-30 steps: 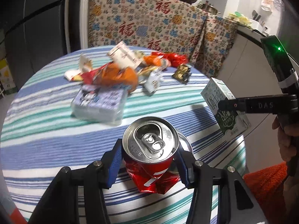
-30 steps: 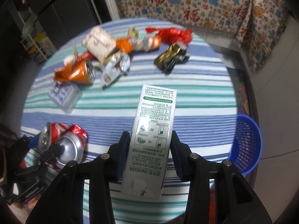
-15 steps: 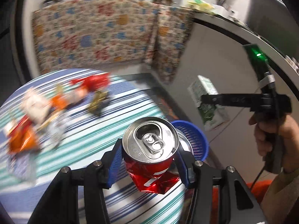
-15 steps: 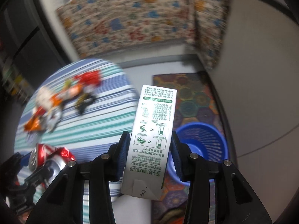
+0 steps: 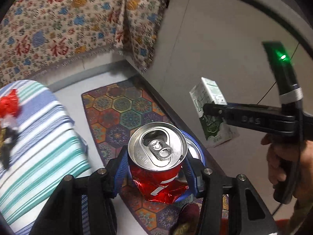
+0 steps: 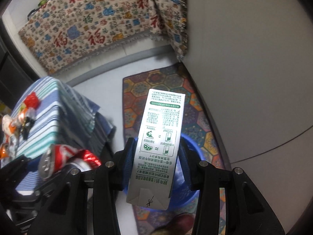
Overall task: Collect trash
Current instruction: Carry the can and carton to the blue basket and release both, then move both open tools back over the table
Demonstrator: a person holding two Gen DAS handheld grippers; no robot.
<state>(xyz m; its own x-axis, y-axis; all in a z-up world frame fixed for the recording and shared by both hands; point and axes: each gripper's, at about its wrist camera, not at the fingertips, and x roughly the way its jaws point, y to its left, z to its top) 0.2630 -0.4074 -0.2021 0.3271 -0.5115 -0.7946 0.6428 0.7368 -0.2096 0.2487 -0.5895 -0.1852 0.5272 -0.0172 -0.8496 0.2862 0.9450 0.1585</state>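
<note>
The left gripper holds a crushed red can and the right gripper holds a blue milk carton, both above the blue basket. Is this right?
Not quite: the milk carton in the right gripper is white and green, as the right wrist view shows. The left gripper does hold the crushed red can, above the blue basket.
</note>
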